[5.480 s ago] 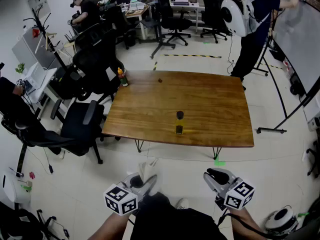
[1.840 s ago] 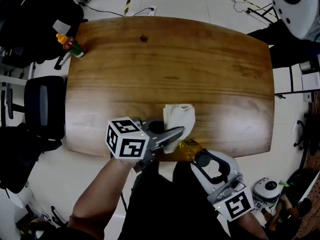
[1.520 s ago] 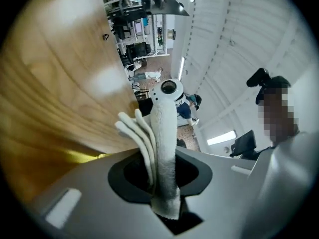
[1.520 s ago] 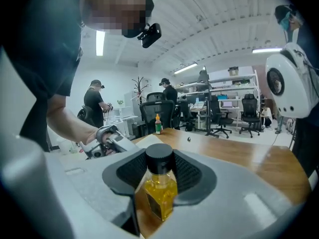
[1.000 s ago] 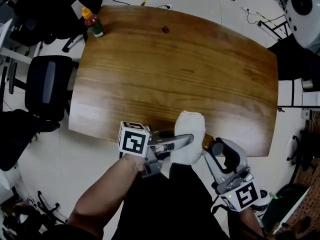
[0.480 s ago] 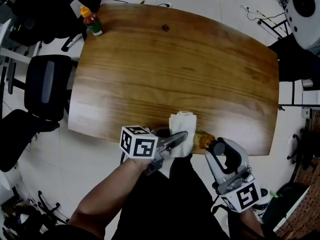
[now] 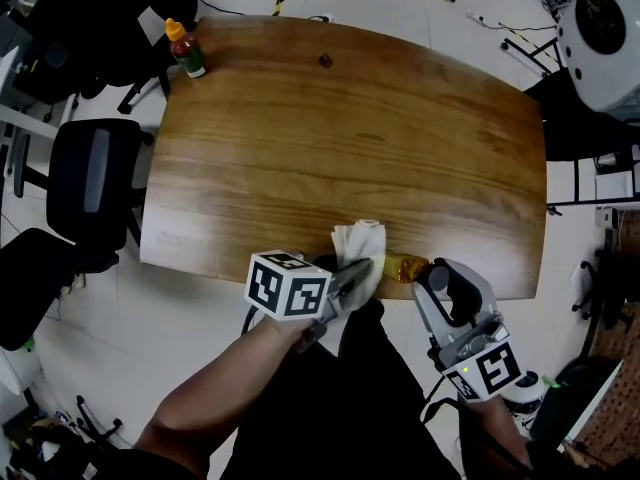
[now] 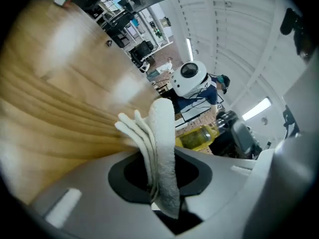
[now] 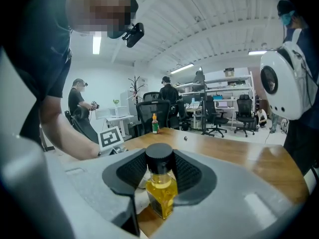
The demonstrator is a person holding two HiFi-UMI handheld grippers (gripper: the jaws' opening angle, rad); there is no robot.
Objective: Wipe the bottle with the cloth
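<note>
A small bottle (image 7: 406,266) of yellow liquid lies tilted at the wooden table's (image 7: 300,138) near edge. My right gripper (image 7: 433,274) is shut on its black cap (image 9: 159,156), with the yellow body (image 9: 161,195) hanging past the jaws of the right gripper (image 9: 159,164). My left gripper (image 7: 362,269) is shut on a folded white cloth (image 7: 358,249). The cloth touches the bottle's far end from the left. In the left gripper view the cloth (image 8: 160,143) stands up out of the left gripper (image 8: 162,176), with the bottle (image 8: 198,136) just behind it.
A sauce bottle with an orange cap (image 7: 186,48) stands at the table's far left corner, and a small dark object (image 7: 323,60) lies near the far edge. Black office chairs (image 7: 92,173) stand to the left. A person with a round white backpack (image 7: 600,30) is at the far right.
From standing back, both grippers have come to the table's near edge, and the right one has taken the bottle. Over the last second the cloth has slid left, baring more yellow.
</note>
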